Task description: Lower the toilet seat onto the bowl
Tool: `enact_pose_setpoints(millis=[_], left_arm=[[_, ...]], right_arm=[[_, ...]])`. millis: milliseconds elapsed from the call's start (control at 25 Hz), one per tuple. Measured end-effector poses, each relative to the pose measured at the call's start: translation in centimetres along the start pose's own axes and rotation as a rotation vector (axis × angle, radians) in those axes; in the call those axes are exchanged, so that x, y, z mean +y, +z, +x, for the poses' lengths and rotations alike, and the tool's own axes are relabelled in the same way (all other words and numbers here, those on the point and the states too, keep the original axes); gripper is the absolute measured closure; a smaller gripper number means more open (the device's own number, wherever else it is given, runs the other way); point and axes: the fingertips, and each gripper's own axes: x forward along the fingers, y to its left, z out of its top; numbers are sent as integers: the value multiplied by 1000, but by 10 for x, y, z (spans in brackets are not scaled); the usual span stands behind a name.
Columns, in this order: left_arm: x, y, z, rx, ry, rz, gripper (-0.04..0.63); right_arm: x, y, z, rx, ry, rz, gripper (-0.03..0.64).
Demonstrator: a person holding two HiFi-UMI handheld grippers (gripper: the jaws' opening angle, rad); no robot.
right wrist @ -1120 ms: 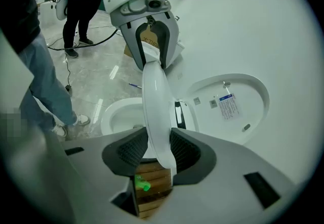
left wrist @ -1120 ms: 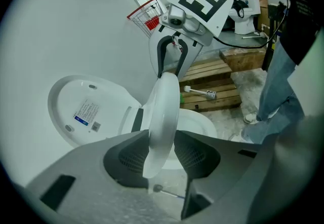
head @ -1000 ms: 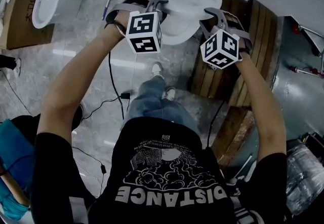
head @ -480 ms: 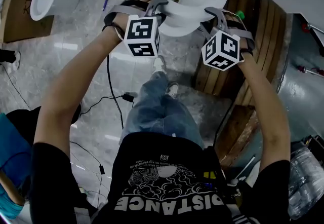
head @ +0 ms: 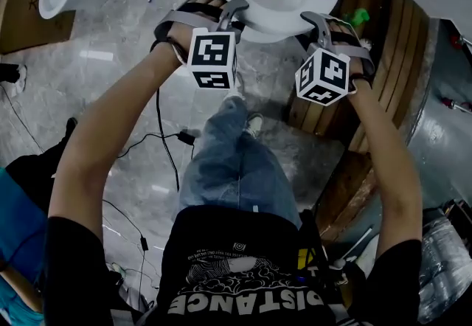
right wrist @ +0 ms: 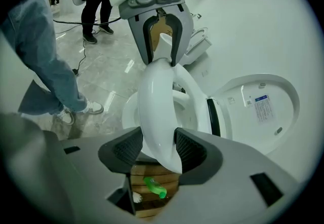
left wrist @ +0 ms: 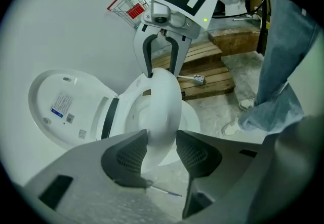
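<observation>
Left gripper view: left gripper (left wrist: 161, 148) jaws, just opening, stand wide, ribbed dark pads (left wrist: 129, 154) against the front rim of the glossy white toilet seat (left wrist: 163, 109). Same for right gripper (right wrist: 158, 148). The seat, a smooth oval ring, lies low over the bowl (right wrist: 130, 112); lid (left wrist: 66, 109) raised behind.

The toilet seat (left wrist: 164, 111) is glossy white. The 2 marker cubes (head: 213, 59) carry black squares on white. The jeans (head: 232, 170) are faded blue, the T-shirt (head: 243, 258) black with white print. The floor (head: 110, 74) is grey, marbled; the pallet (head: 383, 44) brown; the bottle (right wrist: 153, 187) green; the wire basket (left wrist: 129, 7) red.
</observation>
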Motion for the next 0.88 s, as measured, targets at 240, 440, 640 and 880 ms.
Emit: enact_pose_setpoints(millis=[240, 440, 640, 880], left_arm=[[-20, -9, 21, 11, 28, 35, 413], [-39, -14, 40, 21, 12, 43, 400], [-50, -23, 61, 25, 7, 66, 391], [-69, -28, 82, 33, -32, 86, 390]], right_arm=[[21, -4, 24, 16, 12, -23, 400], [39, -9, 42, 15, 25, -47, 393], [51, -13, 67, 28, 63, -81, 371], [70, -20, 90, 41, 69, -110, 364]])
